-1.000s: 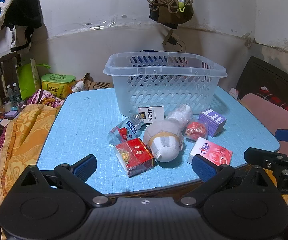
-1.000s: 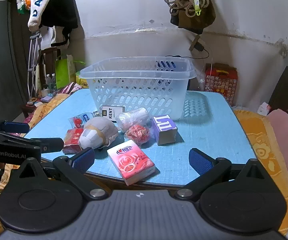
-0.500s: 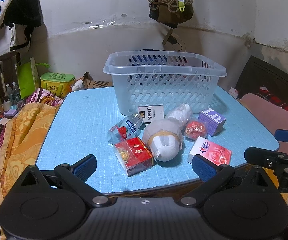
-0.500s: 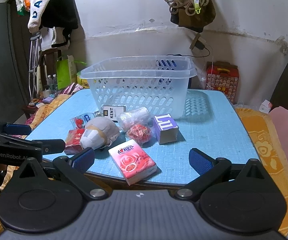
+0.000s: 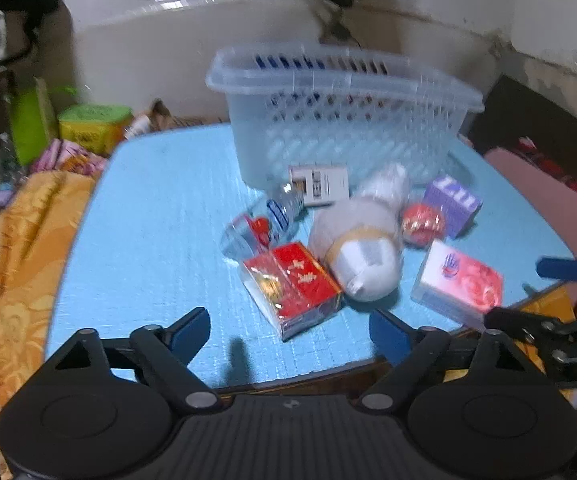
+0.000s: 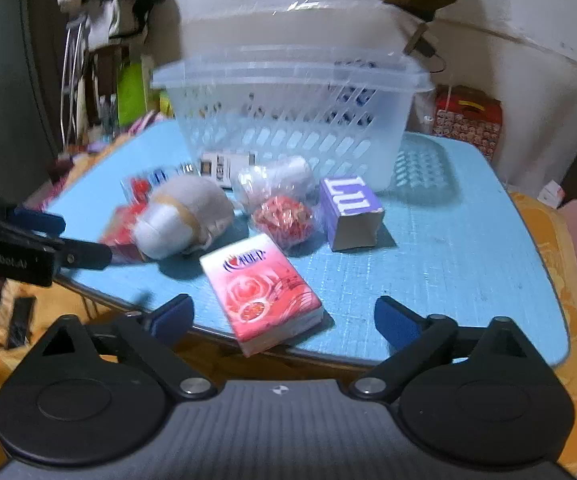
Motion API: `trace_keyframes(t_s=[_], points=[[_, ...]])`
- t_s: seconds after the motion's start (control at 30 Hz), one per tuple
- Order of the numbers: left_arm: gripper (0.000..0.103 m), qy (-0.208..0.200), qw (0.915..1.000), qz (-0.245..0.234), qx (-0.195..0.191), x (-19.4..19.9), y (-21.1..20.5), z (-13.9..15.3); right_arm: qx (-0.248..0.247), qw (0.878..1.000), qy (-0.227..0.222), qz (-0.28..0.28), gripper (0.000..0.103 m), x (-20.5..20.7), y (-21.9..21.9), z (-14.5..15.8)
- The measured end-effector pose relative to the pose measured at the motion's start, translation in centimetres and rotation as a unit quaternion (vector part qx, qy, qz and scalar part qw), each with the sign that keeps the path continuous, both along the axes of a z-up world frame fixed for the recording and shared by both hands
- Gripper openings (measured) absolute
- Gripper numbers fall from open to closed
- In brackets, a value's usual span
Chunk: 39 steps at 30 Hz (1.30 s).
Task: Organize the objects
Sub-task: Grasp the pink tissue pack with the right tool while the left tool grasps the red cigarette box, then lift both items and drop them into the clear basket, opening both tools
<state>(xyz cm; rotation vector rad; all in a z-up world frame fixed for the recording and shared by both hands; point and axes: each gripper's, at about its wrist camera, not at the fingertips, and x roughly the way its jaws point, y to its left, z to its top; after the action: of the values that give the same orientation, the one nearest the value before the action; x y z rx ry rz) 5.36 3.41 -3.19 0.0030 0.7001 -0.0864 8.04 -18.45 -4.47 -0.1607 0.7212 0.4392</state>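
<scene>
Both my jaws stand apart and empty: pink tissue pack (image 6: 262,294) lies at the table's near edge, well in front of the basket (image 6: 288,120), dead ahead of my right gripper (image 6: 284,314), long axis slanting away leftward; left gripper (image 5: 290,330) faces the red box (image 5: 292,286).

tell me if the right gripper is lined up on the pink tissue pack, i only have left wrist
Observer: Yes. The right gripper is open, and the pink tissue pack lies just ahead, nearer its left finger.
Operator: anything past the table on that side
Observer: A red patterned box stands beyond the table's far right corner, to the right of the basket.
Operator: purple box, what faces the right cam
Observer: The purple box shows its plain brownish end.
</scene>
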Motion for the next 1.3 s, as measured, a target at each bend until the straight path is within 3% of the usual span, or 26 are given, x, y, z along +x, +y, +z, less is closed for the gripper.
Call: trace_keyframes(t_s=[0.1,0.2,0.33,0.47,0.5,0.63,0.87,0.97,1.1,1.2,1.3], points=[[0.082,0.020,0.9994,-0.004,0.029,1.6,0.0,-1.2,-0.013,1.000,0.021,0.005,0.086,0.9,0.2,-1.2],[0.082,0.043,0.9979,-0.012,0.047,3.0,0.2,-2.4,-0.016,1.000,0.025,0.010,0.086,1.2,0.3,-1.6],[0.082,0.034,0.9967,-0.013,0.073,4.3,0.4,-3.6,-0.021,1.000,0.010,0.021,0.081,0.9,0.6,-1.5],[0.081,0.018,0.9965,-0.028,0.077,4.7,0.7,-4.0,-0.014,0.999,0.008,0.038,0.063,0.6,0.7,-1.3],[0.075,0.017,0.9966,-0.030,0.075,4.6,0.8,-4.0,-0.015,0.999,0.007,0.043,0.061,0.3,0.7,-1.2],[0.072,0.016,0.9980,-0.027,0.054,3.9,1.8,-3.6,-0.023,0.999,-0.004,0.043,0.060,0.3,1.1,-0.9],[0.072,-0.050,0.9980,-0.027,0.027,1.7,2.0,-0.6,0.010,0.999,-0.041,0.028,0.060,-0.4,-0.2,1.4],[0.072,-0.075,0.9966,-0.027,0.022,1.0,1.8,0.5,0.025,0.997,-0.069,0.017,0.060,-1.0,-1.1,3.0],[0.072,-0.121,0.9924,-0.018,-0.013,0.7,1.9,3.3,0.060,0.990,-0.128,0.003,0.060,-1.1,-2.1,6.5],[0.072,-0.156,0.9874,-0.015,-0.021,2.5,1.0,5.9,0.046,0.981,-0.189,-0.003,0.060,1.0,-0.8,9.2],[0.072,-0.166,0.9856,-0.013,-0.028,7.2,-0.2,8.1,0.027,0.977,-0.210,-0.011,0.060,6.2,1.0,10.6]])
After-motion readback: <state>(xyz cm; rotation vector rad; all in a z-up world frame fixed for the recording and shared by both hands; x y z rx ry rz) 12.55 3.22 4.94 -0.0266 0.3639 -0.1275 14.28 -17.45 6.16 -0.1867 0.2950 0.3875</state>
